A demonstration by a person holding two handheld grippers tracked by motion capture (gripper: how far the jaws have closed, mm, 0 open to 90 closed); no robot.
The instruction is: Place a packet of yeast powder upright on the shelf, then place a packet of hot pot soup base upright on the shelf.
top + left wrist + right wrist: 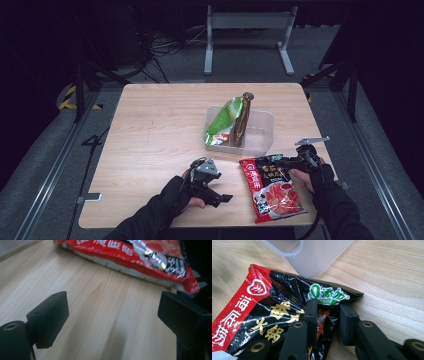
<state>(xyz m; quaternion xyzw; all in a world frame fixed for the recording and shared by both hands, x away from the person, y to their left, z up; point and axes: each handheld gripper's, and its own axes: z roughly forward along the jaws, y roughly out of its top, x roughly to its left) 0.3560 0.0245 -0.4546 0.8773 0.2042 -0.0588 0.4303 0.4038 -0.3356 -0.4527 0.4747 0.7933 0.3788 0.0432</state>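
While my right gripper [325,315] pinches red packet [272,192] corner near tub [262,131], my left gripper [112,312] hovers beside packet, jaws wide apart over table [150,130].

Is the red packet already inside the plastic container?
No, the red packet lies flat on the table, in front of the plastic container.
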